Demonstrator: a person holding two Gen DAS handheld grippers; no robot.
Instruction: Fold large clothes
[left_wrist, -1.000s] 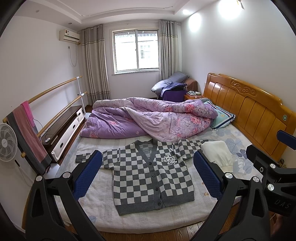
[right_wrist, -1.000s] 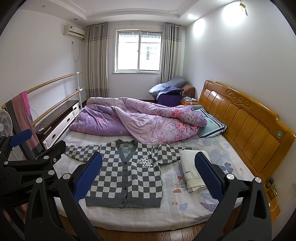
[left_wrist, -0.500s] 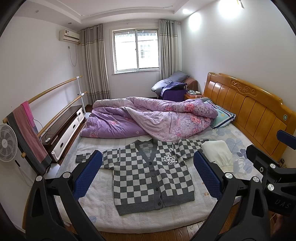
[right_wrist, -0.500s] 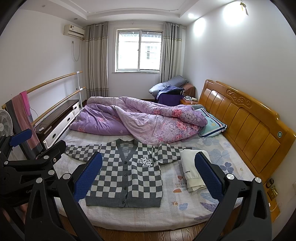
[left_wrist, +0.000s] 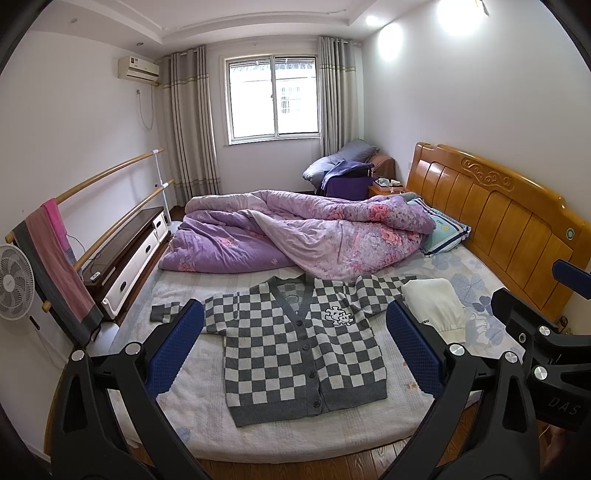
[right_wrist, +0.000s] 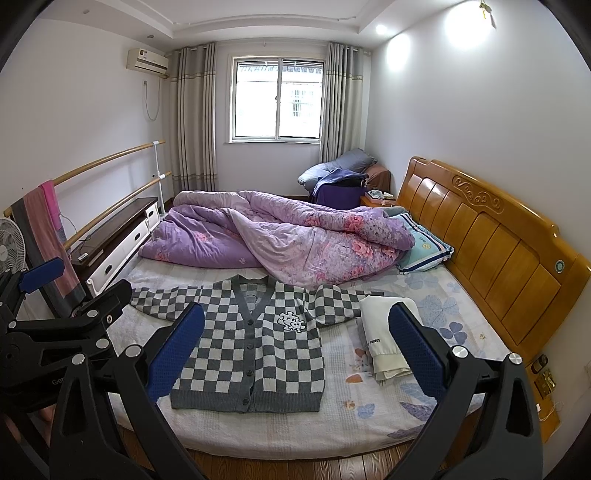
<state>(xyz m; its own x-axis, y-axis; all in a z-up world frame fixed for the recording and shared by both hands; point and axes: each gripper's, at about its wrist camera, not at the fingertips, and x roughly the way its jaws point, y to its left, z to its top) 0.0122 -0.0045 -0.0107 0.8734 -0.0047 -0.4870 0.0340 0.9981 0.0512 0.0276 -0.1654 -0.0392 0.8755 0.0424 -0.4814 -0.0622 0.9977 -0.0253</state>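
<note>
Landmark: the checked cardigan; I place everything else against it.
Cardigan: it lies flat on my bed, front up and buttoned, both sleeves spread out to the sides, hem toward the near edge of the mattress. A small white patch sits on its chest.
My left tool: held above the floor short of the bed, jaws spread wide, nothing between the blue pads. It touches no cloth; the cardigan shows in the gap between the fingers.
My right tool: also wide open and empty, hanging short of the bed, well apart from the cardigan. In its view the cardigan fills the left part of the gap.
Folded white garment: just beside the cardigan's right-hand sleeve, on the headboard side; I cannot tell whether they touch.
Purple quilt: bunched up behind the cardigan, its edge lying over the collar area.
Pillow: beyond the white garment, against the wooden headboard.
Fan: on the far left of the cardigan, off the bed, beside a rail with a pink and grey cloth hung over it.
</note>
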